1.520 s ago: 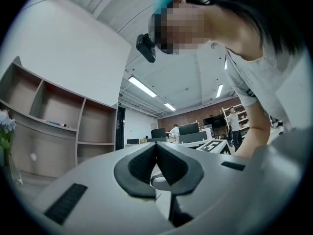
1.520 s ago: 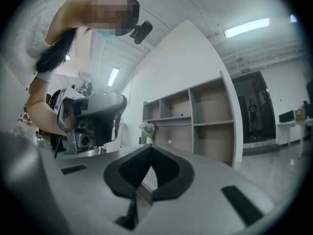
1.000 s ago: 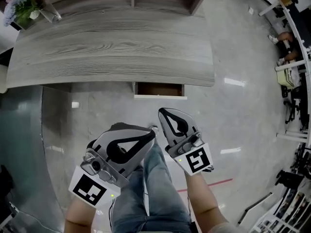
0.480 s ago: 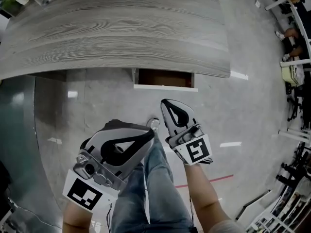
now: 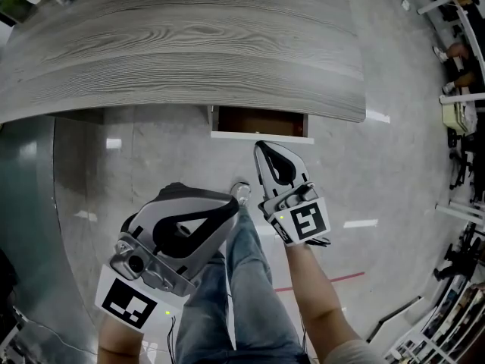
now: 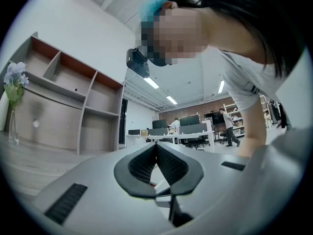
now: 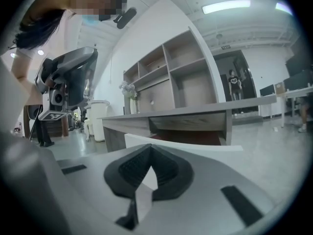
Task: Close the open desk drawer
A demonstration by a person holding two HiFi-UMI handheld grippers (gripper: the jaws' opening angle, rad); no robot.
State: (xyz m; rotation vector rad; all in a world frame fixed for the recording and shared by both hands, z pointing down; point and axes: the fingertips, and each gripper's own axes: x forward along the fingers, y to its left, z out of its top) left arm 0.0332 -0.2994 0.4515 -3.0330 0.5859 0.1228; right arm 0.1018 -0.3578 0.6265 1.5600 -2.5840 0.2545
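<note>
The open drawer (image 5: 261, 122) juts out from under the front edge of the grey wood desk (image 5: 182, 44), showing a brown inside and a white front panel (image 5: 261, 136). My right gripper (image 5: 261, 147) is shut and empty, its tip just short of the white front panel. In the right gripper view the drawer front (image 7: 195, 148) fills the space right behind the closed jaws. My left gripper (image 5: 236, 201) is also shut and empty, held lower and to the left, well away from the drawer, over the person's leg.
Polished grey floor (image 5: 151, 165) lies below the desk. The person's jeans leg and shoe (image 5: 241, 192) are between the grippers. A shelf unit (image 7: 171, 77) stands behind the desk, with a flower vase (image 6: 13, 92) on the desktop. A white bin (image 7: 100, 119) stands further left.
My right gripper has moved forward, up to the drawer's white front. The left gripper has dropped back slightly toward the lower left. The drawer stays open.
</note>
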